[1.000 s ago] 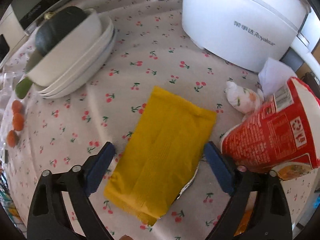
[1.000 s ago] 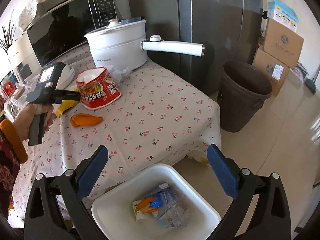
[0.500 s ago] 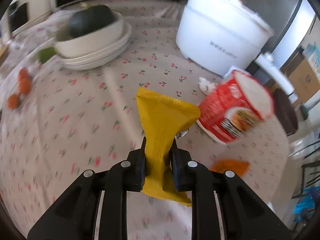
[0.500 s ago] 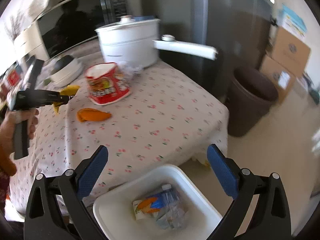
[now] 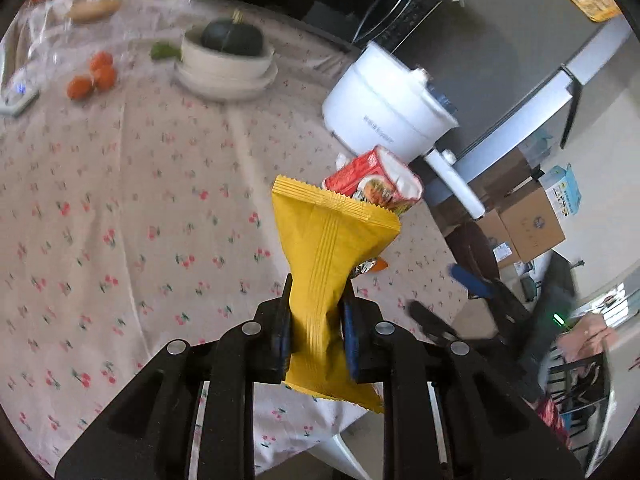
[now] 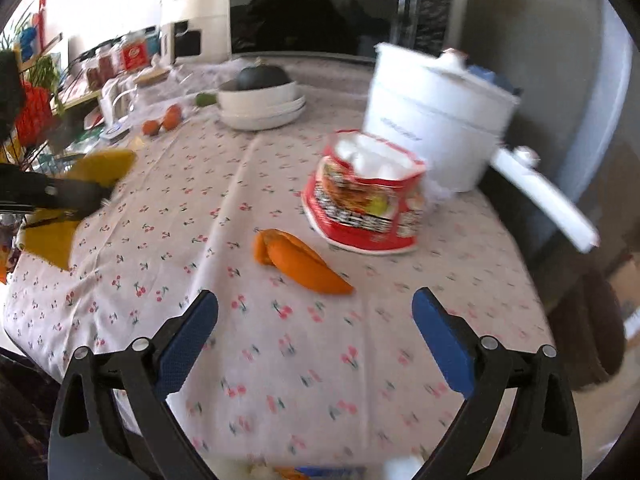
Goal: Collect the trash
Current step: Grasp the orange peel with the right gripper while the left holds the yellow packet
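My left gripper [image 5: 316,332] pinches the yellow wrapper [image 5: 328,256] at its waist, lifted above the table. My right gripper [image 6: 316,344] gapes empty; orange peel [image 6: 300,260] lies just ahead. The slick wrapper could slide free if I swing fast.

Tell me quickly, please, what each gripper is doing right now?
Left gripper: closed on the yellow snack wrapper, lifted off the table.
Right gripper: open, holding nothing, above the tablecloth.

My table wears a pale cherry-print tablecloth [image 6: 256,360]. On it lie a curled orange peel [image 6: 298,262], a crushed red instant-noodle cup [image 6: 366,204], a white electric cooking pot [image 6: 434,118], stacked white bowls [image 6: 262,106] and small orange fruits [image 6: 164,122].
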Motion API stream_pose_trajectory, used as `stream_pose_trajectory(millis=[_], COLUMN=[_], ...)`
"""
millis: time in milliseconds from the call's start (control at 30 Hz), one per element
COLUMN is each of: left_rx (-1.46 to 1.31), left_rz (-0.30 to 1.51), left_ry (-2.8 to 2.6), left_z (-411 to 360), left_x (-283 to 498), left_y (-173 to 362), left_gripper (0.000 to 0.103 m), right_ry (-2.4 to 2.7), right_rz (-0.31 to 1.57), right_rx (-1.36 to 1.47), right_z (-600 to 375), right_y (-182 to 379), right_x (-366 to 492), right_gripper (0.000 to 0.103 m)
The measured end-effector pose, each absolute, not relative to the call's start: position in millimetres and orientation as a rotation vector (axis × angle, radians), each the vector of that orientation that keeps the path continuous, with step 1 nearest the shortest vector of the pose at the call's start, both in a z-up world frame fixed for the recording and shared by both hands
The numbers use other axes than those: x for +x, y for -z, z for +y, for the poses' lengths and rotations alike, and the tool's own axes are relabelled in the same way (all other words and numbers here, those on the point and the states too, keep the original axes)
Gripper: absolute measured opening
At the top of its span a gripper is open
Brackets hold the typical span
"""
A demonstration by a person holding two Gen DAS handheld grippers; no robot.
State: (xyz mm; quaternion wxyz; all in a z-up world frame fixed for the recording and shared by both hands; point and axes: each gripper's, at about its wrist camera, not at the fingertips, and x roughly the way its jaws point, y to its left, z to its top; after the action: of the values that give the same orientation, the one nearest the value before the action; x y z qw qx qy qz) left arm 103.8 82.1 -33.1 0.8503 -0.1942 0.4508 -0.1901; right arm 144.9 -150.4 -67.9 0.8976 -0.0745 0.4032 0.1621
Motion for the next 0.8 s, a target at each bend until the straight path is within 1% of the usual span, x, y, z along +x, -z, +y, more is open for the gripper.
stream_pose_trajectory(millis=[67, 167, 333, 400, 433, 467, 533, 567, 600, 733, 800], left_rx=[-0.415, -0.404, -0.406, -0.403, -0.402, -0.404, -0.403, -0.403, -0.403, -0.399, -0.4], left_rz=[0.93, 0.919, 0.935, 0.934, 0.934, 0.934, 0.934, 0.934, 0.934, 0.927, 0.918], left_ry=[0.418, 0.424, 0.423, 0.421, 0.42, 0.418, 0.415, 0.414, 0.414, 0.417, 0.418], left_z=[85.4, 85.5, 85.7, 86.7, 88.0, 88.4, 88.3, 88.1, 88.3, 87.7, 88.3], left_x=[104.0, 106.8, 109.1, 108.8, 108.0, 107.7, 108.8, 109.2, 109.0, 108.0, 107.0], left_y=[26.8, 23.9, 27.3, 27.3, 27.5, 28.0, 28.6, 28.7, 28.8, 27.7, 25.4], left_gripper=[0.02, 0.02, 0.02, 0.02, 0.02, 0.02, 0.02, 0.02, 0.02, 0.02, 0.02], right_ry=[-0.369, -0.387, -0.397, -0.398, -0.393, -0.385, -0.378, -0.373, -0.359, -0.344, -0.332], right_rz=[0.866, 0.908, 0.945, 0.956, 0.96, 0.963, 0.962, 0.961, 0.962, 0.951, 0.939], right_rx=[-0.153, -0.164, -0.209, -0.227, -0.241, -0.255, -0.246, -0.237, -0.231, -0.191, -0.175], right_z=[-142.7, -131.8, -115.7, -111.9, -110.1, -110.4, -112.4, -114.0, -116.7, -123.2, -125.7], right_y=[77.5, 93.2, 111.2, 116.9, 119.7, 121.6, 121.2, 120.3, 118.8, 112.6, 108.1], right_x=[162.4, 182.6, 197.9, 200.9, 202.0, 202.4, 203.4, 203.4, 202.8, 193.3, 185.0], right_gripper=[0.084, 0.077, 0.073, 0.07, 0.065, 0.058, 0.049, 0.037, 0.031, 0.02, 0.017])
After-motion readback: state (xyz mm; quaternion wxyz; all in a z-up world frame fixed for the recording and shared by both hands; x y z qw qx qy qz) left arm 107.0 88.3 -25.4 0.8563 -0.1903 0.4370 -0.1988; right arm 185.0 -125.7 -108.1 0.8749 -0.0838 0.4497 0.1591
